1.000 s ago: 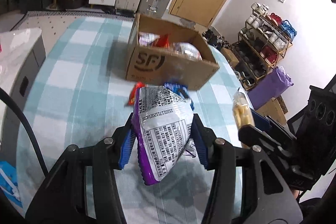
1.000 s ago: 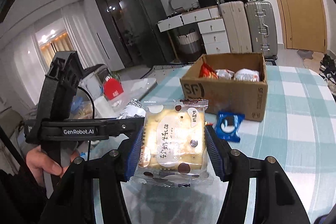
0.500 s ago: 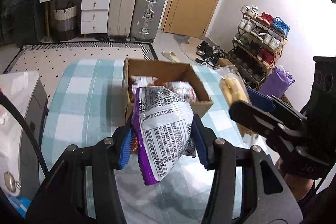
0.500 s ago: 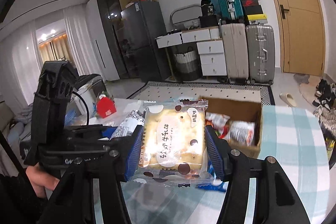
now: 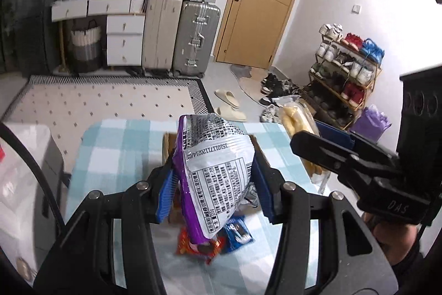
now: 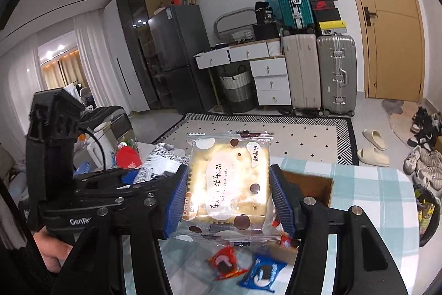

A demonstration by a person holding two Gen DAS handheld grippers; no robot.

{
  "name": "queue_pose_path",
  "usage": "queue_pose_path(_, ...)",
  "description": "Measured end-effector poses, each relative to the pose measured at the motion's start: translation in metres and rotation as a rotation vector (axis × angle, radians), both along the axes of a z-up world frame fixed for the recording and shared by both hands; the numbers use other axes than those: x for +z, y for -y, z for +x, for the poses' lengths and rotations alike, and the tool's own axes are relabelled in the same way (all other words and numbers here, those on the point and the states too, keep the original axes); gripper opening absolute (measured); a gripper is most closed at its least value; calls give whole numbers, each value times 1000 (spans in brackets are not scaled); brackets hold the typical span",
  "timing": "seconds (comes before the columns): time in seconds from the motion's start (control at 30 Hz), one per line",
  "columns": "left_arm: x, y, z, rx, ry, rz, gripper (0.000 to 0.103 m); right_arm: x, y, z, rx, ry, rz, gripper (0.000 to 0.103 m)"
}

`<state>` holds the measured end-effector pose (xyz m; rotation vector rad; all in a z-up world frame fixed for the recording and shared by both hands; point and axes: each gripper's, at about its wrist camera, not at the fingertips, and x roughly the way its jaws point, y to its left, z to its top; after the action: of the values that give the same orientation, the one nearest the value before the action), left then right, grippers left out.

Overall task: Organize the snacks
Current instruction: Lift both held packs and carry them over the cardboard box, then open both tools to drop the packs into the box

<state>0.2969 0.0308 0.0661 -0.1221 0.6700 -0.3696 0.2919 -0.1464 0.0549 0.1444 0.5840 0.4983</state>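
My left gripper [image 5: 212,188] is shut on a purple and silver snack bag [image 5: 214,173], held above the cardboard box [image 5: 167,144], which it mostly hides. My right gripper [image 6: 229,192] is shut on a clear-wrapped pack of cream crackers [image 6: 229,184]; the box's open corner [image 6: 312,184] shows just behind it. In the left wrist view the right gripper [image 5: 317,148] comes in from the right with the cracker pack [image 5: 297,126]. In the right wrist view the left gripper [image 6: 154,179] and its bag [image 6: 163,161] sit at the left. A red packet [image 6: 225,261] and a blue packet [image 6: 261,271] lie on the checked cloth below.
The table with a teal checked cloth [image 5: 116,145] ends just beyond the box. Past it are a patterned rug [image 5: 105,98], suitcases [image 5: 197,38], white drawers [image 5: 124,42] and a shoe rack [image 5: 345,71]. A person's hand [image 6: 52,253] holds the left gripper's handle.
Both grippers have risen and moved forward with their snacks, from short of the box to over it. The loose red and blue packets now lie below the fingers.
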Motion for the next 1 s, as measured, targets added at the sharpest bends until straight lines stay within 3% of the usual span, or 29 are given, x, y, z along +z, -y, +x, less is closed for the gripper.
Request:
queue_pose_path(0.2, 2, 26, 45, -6, 29, 86, 48, 4, 11, 44, -27, -46, -24, 58)
queue_pose_path(0.43, -26, 56, 90, -24, -1, 143, 48, -15, 20, 92, -59, -96, -103, 58)
queue_pose_path(0.63, -61, 61, 126, -22, -87, 83, 48, -39, 26, 109, -66, -124, -126, 58)
queue_pose_path(0.87, -104, 65, 146, -31, -123, 97, 48, -77, 32, 124, -68, -195, -120, 58)
queue_pose_path(1.0, -114, 73, 157, -45, -138, 95, 48, -94, 38, 129, -80, -226, -122, 58)
